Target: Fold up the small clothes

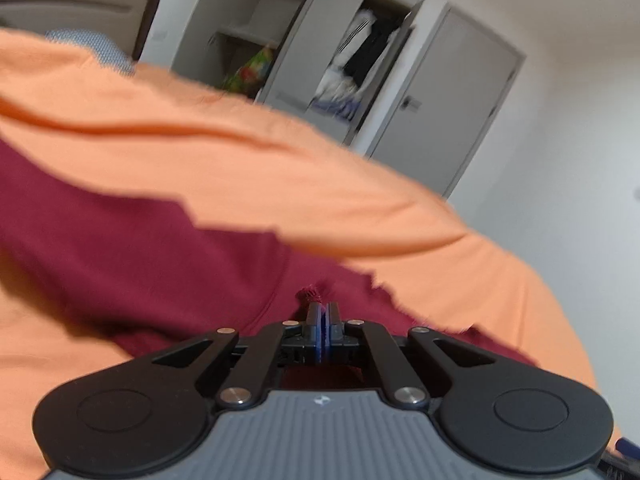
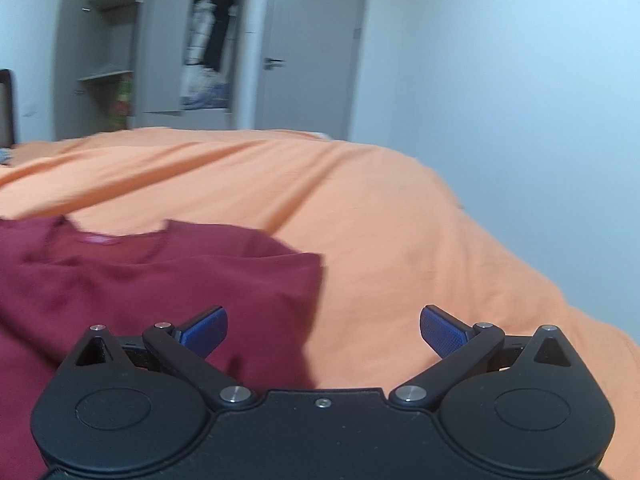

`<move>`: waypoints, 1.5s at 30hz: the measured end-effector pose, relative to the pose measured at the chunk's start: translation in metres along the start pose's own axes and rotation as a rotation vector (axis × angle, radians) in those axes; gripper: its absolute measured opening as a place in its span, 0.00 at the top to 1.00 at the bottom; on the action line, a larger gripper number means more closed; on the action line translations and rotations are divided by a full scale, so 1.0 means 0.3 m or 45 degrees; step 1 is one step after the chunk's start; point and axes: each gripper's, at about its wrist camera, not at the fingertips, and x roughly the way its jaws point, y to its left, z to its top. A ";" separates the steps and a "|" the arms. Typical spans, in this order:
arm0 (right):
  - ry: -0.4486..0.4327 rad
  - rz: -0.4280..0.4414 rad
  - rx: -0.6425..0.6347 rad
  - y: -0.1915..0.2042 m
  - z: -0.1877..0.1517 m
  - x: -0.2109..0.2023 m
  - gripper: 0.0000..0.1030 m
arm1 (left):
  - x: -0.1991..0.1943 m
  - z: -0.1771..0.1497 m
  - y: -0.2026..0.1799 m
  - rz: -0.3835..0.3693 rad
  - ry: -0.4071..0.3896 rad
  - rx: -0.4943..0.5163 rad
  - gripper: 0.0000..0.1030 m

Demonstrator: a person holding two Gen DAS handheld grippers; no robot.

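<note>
A dark red T-shirt (image 2: 160,280) lies spread on the orange bedsheet (image 2: 360,208), its neckline and pink label toward the far side. In the left wrist view the same red T-shirt (image 1: 140,240) fills the middle, and my left gripper (image 1: 323,312) is shut on a bunched bit of its fabric. My right gripper (image 2: 323,330) is open, its blue pads (image 2: 204,330) wide apart. It hovers low over the shirt's right edge, with the left pad above the cloth and the right pad over bare sheet.
The orange sheet (image 1: 280,176) covers the whole bed, with long creases and a drop-off edge at the right. Beyond it stand an open grey wardrobe (image 2: 208,48) with hanging clothes, a closed grey door (image 2: 312,52) and a dark headboard (image 1: 148,12).
</note>
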 end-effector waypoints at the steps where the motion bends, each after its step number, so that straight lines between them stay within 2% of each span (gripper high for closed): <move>1: 0.019 -0.055 0.006 0.001 0.002 0.027 0.01 | 0.011 -0.008 0.012 0.013 0.021 -0.019 1.00; 3: 0.058 -0.120 0.012 0.000 -0.002 0.075 0.01 | 0.029 -0.021 0.029 0.034 0.039 -0.030 1.00; 6: 0.137 -0.138 -0.011 -0.001 -0.020 0.135 0.01 | 0.038 -0.040 0.047 0.098 0.066 -0.034 1.00; 9: 0.160 -0.148 -0.033 0.002 -0.045 0.153 0.01 | 0.036 -0.057 0.086 0.142 0.086 -0.079 1.00; 12: 0.161 -0.148 -0.032 0.009 -0.049 0.155 0.01 | 0.025 -0.063 0.107 0.121 0.087 -0.093 1.00; 14: 0.147 -0.147 -0.038 0.007 -0.046 0.149 0.01 | 0.011 -0.060 0.113 0.043 0.079 -0.122 0.98; 15: 0.135 -0.146 -0.040 0.008 -0.047 0.142 0.01 | 0.018 -0.050 0.123 -0.010 0.091 -0.151 0.94; 17: 0.118 -0.137 -0.042 0.011 -0.046 0.116 0.01 | 0.021 -0.040 0.129 -0.083 0.104 -0.204 0.69; 20: 0.085 -0.134 -0.084 0.021 -0.050 0.075 0.01 | 0.021 -0.023 0.116 -0.104 0.077 -0.198 0.41; 22: 0.043 -0.126 -0.118 0.025 -0.046 0.053 0.01 | 0.034 -0.005 0.105 -0.123 0.070 -0.172 0.31; 23: 0.024 -0.112 -0.127 0.026 -0.040 0.047 0.01 | 0.050 0.005 0.096 -0.123 0.078 -0.154 0.30; 24: 0.015 -0.092 -0.130 0.026 -0.031 0.048 0.01 | 0.070 0.015 0.088 -0.114 0.091 -0.135 0.30; 25: 0.017 -0.068 -0.130 0.026 -0.019 0.055 0.01 | 0.092 0.021 0.082 -0.095 0.108 -0.124 0.39; 26: 0.021 -0.043 -0.125 0.027 -0.006 0.066 0.01 | 0.106 0.021 0.081 -0.074 0.128 -0.113 0.74; 27: 0.016 -0.012 -0.119 0.029 0.007 0.078 0.01 | 0.121 0.025 0.074 -0.047 0.151 -0.096 0.94; 29: 0.019 0.055 -0.112 0.039 0.029 0.107 0.01 | 0.120 0.025 0.070 -0.024 0.147 -0.094 0.95; 32: 0.047 0.109 -0.119 0.067 0.046 0.162 0.01 | 0.051 0.020 0.056 -0.041 0.030 -0.072 0.95; 36: 0.071 0.054 -0.161 0.096 0.050 0.242 0.01 | -0.042 -0.004 0.045 -0.009 -0.073 -0.032 0.95; 38: 0.103 -0.006 -0.144 0.091 0.047 0.280 0.01 | -0.052 -0.024 0.046 0.046 -0.071 0.006 0.95; 40: 0.138 -0.045 -0.099 0.073 0.038 0.308 0.01 | -0.018 -0.043 0.061 0.093 -0.007 0.020 0.95; 43: 0.152 -0.036 -0.059 0.059 0.024 0.321 0.01 | 0.035 -0.069 0.097 0.120 0.077 -0.029 0.95; 45: 0.152 -0.048 -0.057 0.054 0.024 0.321 0.01 | 0.024 -0.074 0.089 0.133 0.068 -0.012 0.95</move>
